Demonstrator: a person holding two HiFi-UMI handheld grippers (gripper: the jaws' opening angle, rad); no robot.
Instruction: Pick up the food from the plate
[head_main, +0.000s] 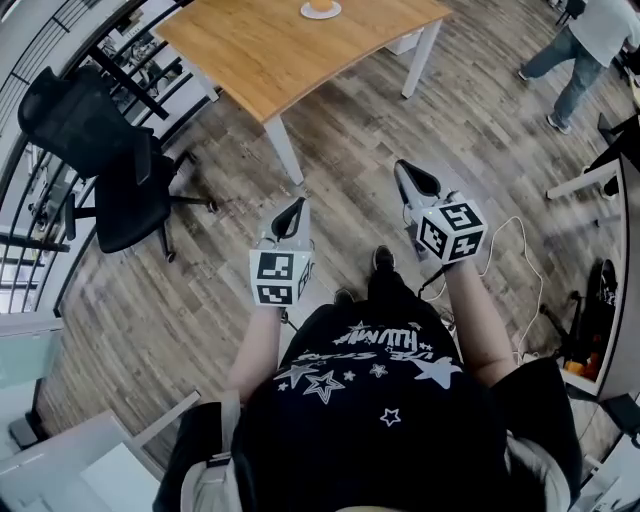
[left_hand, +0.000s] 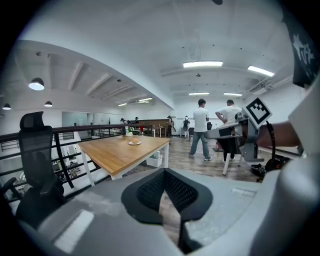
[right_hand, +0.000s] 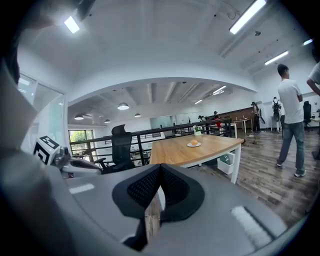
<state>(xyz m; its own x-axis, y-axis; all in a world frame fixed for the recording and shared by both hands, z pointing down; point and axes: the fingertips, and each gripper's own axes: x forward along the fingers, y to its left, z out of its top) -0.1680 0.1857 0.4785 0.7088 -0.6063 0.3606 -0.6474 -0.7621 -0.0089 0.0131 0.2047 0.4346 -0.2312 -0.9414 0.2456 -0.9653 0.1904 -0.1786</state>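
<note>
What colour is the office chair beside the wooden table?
The office chair is black all over; it shows best in the head view.

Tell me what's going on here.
A person stands short of a wooden table, with the left hand-held gripper and the right hand-held gripper both shut and empty, held over the floor. The food sits on its plate at the table's far end, untouched.

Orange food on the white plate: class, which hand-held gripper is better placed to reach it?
Probably left: the left hand-held gripper lines up better with the round white plate; both are far off.
</note>
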